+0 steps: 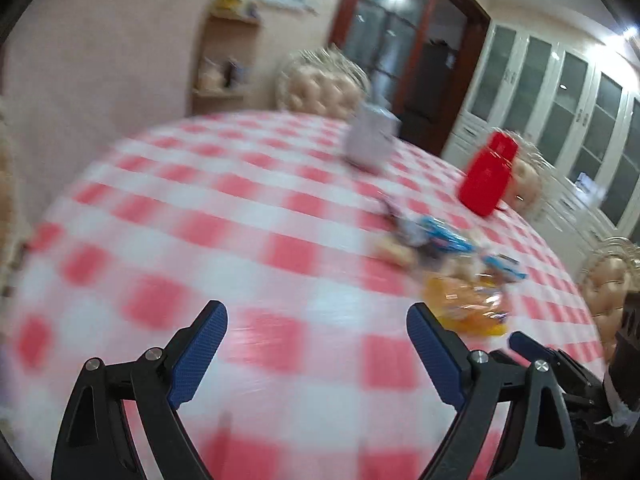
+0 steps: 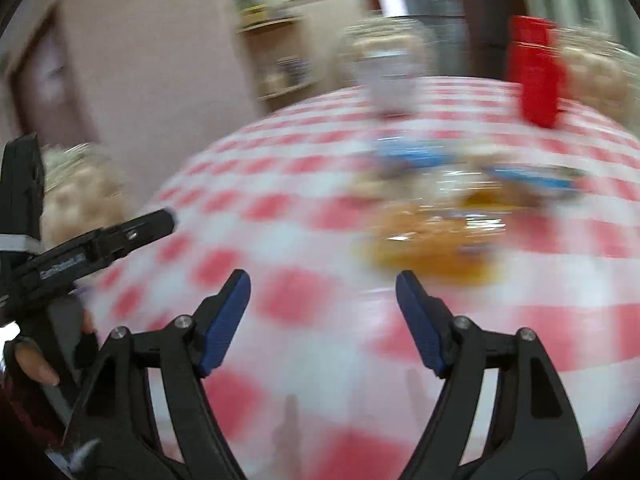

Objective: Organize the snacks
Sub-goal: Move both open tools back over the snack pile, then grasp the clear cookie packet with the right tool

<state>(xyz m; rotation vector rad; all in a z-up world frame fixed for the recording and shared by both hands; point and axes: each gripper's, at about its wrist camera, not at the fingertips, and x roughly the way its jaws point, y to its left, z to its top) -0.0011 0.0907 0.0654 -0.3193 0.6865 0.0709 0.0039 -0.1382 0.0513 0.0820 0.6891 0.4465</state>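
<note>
1. While both views are blurred, the left claw [image 1: 316,330] is released, its blue pads apart over the checked cloth of the bench [image 1: 224,216], with nothing between them.
2. The right claw [image 2: 323,300] is released too and grasps nothing.
3. The snacks [image 1: 464,276] lie in a loose pile on the bench, ahead of both claws: orange and blue packets, not touched.
4. Behind the pile stands a red container [image 1: 486,174], and a pale carton [image 1: 370,142] farther back.

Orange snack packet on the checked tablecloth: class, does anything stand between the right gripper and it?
Nothing visible does. The open right gripper faces the orange snack packet across bare red-and-white checked tablecloth.
</note>
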